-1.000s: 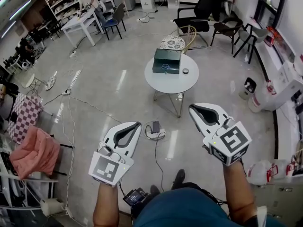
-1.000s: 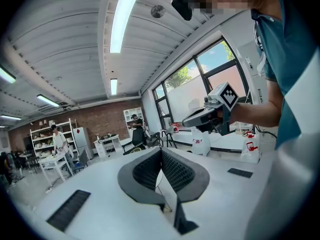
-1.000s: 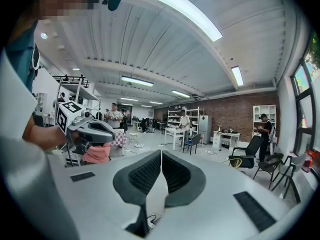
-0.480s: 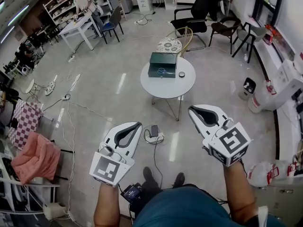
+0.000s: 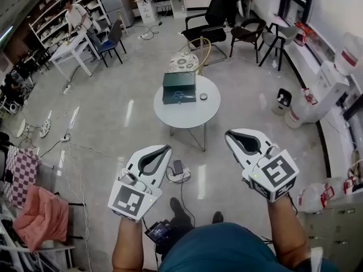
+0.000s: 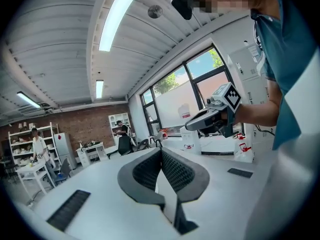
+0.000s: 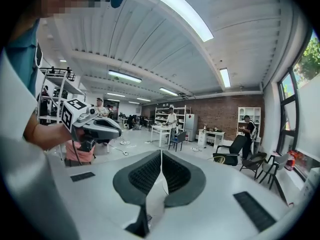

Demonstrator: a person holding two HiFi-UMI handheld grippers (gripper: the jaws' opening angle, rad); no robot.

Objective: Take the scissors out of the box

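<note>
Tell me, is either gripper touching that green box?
Apart. Head view shows floor between the box and the left gripper and right gripper.

No lettering can be read; any print seems too small.

Table point(image 5: 187, 115): round, white, thin legs.
Box point(image 5: 178, 88): dark green, on the table's far left part.
Small round thing point(image 5: 203, 97): dark, near the box's right side.

The box point(image 5: 179, 88) sits toward the far edge of the surface point(image 5: 187, 117), with a small round item point(image 5: 204, 97) just beside it on the right. A chair point(image 5: 187, 61) stands behind the surface.
</note>
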